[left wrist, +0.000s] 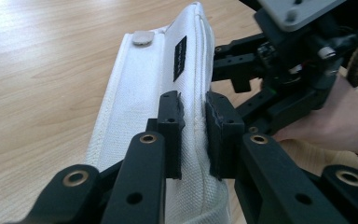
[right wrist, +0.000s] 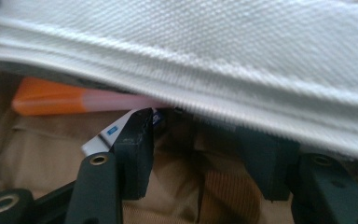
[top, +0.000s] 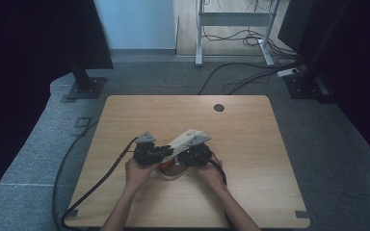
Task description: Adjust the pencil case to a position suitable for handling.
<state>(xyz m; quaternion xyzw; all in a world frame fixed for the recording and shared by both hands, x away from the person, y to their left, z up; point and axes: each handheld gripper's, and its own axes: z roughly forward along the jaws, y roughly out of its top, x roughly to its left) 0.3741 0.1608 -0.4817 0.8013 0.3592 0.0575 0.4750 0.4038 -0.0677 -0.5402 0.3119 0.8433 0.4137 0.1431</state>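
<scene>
Pouch: white canvas pouch [left wrist: 144, 98], lifted between both claws above the worktop [top: 250, 144].
Left claw [left wrist: 193, 135]: pinched on the pouch's seamed edge.
Right claw [right wrist: 200, 149]: reaching into the pouch's opening; grip cannot be told.
Contents: orange pen [right wrist: 51, 102] beyond its jaws.

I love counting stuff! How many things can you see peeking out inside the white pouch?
2. An orange pen lies under the white pouch edge at the left, and a white-and-blue item sits just below it by the right gripper. More may be hidden deeper.
</scene>
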